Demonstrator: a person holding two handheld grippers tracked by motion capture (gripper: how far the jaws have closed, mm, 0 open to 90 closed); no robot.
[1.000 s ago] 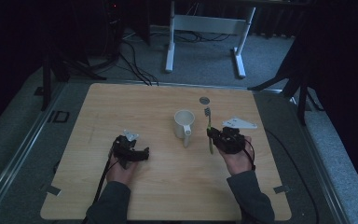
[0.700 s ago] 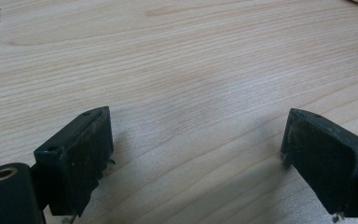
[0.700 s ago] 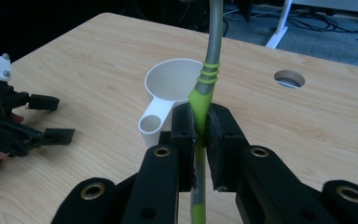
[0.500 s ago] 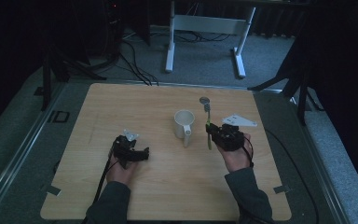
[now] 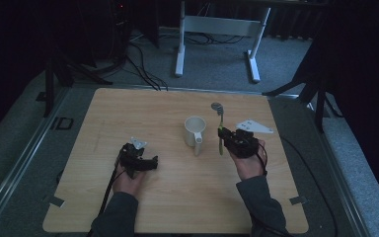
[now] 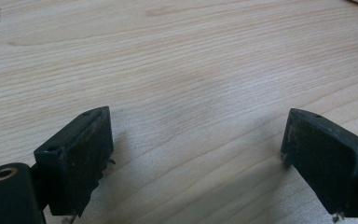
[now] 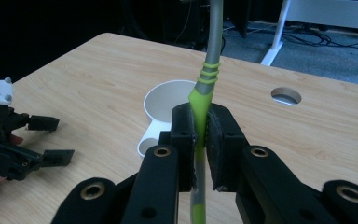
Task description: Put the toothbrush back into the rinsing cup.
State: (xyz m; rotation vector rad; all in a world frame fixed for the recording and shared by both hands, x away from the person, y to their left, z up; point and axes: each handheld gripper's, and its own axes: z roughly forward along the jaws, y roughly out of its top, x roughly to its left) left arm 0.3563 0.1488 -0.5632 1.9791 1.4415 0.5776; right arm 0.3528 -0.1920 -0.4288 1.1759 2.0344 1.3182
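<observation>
right tongs [image 7: 200, 135] clamp the toothbrush [image 7: 204, 88] (beside white mug [image 7: 168, 105])

black hand-held gripper [image 5: 139, 160] with brass-ringed screw holes, trailing black cable; dark grey sleeves [image 5: 259, 201].

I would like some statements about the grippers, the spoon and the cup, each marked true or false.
1. The right gripper is shut on the spoon. True.
2. The left gripper holds the cup. False: its jaws stand open above bare table.
3. The spoon lies inside the cup. False: it is held outside, beside the cup.
4. The cup stands upright between the two grippers. True.
</observation>
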